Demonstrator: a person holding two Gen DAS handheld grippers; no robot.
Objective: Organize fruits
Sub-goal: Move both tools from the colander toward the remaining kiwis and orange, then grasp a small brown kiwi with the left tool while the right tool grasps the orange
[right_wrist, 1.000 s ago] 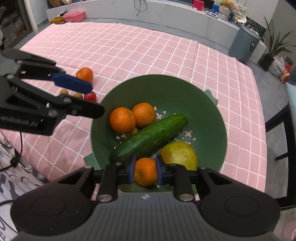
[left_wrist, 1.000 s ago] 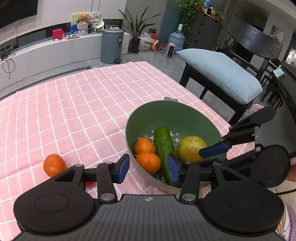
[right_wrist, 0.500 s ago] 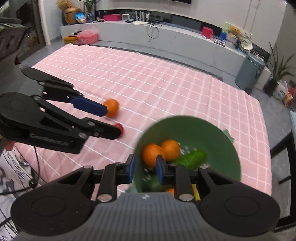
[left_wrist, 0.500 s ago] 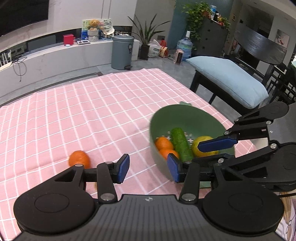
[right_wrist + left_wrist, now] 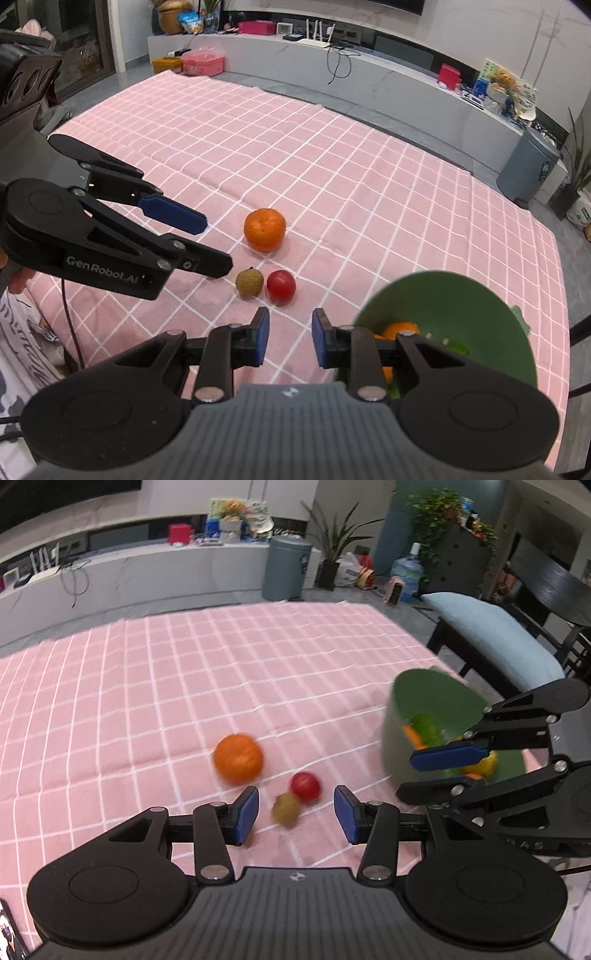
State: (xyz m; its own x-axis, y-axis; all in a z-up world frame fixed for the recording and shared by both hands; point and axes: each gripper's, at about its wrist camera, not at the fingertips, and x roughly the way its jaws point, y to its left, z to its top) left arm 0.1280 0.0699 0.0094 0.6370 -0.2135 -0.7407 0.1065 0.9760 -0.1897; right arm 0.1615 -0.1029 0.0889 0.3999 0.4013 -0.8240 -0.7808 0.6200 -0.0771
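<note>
Left wrist view: fruit loose on a pink checked cloth.
The left gripper point(image 5: 296, 815) stands part open and empty above the bench point(image 5: 147, 686); an orange point(image 5: 238, 758), a red fruit point(image 5: 305, 786) and a brownish fruit point(image 5: 286, 808) lie just beyond its pads, blurred. The green bowl point(image 5: 424, 698) sits at right behind the right gripper point(image 5: 448, 757). A grey bin point(image 5: 286, 566), plants and a cushioned chair point(image 5: 495, 635) stand beyond.

Right wrist view: same cluster, sharper.
The right gripper's point(image 5: 287, 336) pads show a narrow gap with nothing between them, as closed as it gets. Orange point(image 5: 265, 229), brownish fruit point(image 5: 249, 281) and red fruit point(image 5: 281, 285) lie ahead; the bowl point(image 5: 443, 295) holds oranges.
</note>
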